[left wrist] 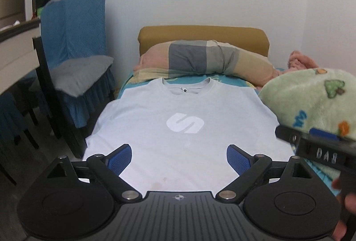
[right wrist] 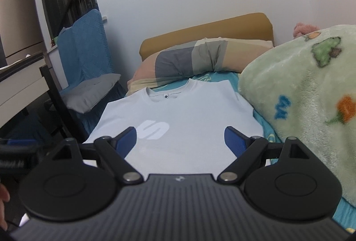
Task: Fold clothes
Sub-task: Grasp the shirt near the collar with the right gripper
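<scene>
A pale blue T-shirt (left wrist: 182, 107) with a white S logo (left wrist: 185, 123) lies flat on the bed, collar toward the pillow; its sleeves look folded in. My left gripper (left wrist: 179, 157) hovers over the shirt's lower half, open, with nothing between its blue pads (left wrist: 121, 159). In the right wrist view the same T-shirt (right wrist: 189, 107) lies ahead, and my right gripper (right wrist: 180, 140) stands open above its lower part, holding nothing. The right gripper's black body also shows at the right edge of the left wrist view.
A checked pillow (left wrist: 200, 58) lies against the mustard headboard (left wrist: 200, 33). A fluffy green blanket (right wrist: 307, 96) is heaped to the shirt's right. A blue-covered chair (left wrist: 75, 47) with a grey cushion and a white desk (left wrist: 15, 62) stand to the left of the bed.
</scene>
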The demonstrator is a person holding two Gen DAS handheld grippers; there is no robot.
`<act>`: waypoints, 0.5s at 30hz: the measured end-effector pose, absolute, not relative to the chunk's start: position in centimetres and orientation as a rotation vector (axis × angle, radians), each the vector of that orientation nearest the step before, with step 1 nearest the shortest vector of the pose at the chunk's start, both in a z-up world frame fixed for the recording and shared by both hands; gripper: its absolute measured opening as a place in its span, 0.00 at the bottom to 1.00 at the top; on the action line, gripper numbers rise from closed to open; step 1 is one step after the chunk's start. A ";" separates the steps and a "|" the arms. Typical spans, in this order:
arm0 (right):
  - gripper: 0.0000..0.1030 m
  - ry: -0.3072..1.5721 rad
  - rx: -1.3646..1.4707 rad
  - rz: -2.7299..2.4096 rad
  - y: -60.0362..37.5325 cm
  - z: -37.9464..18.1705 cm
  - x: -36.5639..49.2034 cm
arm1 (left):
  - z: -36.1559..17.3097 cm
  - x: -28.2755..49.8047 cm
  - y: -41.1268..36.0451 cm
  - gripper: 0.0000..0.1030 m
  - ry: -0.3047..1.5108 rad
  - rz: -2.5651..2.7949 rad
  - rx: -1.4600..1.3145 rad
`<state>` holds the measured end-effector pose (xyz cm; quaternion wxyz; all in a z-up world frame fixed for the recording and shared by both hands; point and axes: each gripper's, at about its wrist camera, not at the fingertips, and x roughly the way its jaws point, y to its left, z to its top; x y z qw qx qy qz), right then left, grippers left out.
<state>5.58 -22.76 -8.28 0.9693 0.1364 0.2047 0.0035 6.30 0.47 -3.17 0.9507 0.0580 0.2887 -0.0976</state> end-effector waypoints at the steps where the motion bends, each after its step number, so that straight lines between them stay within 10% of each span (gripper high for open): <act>1: 0.85 0.413 0.277 0.003 -22.9 -8.3 5.7 | -3.4 6.0 0.4 0.93 0.579 -0.194 0.131; 15: 0.85 0.395 0.454 -0.078 -29.1 -11.8 8.7 | -7.2 5.3 1.6 0.93 0.552 -0.199 0.137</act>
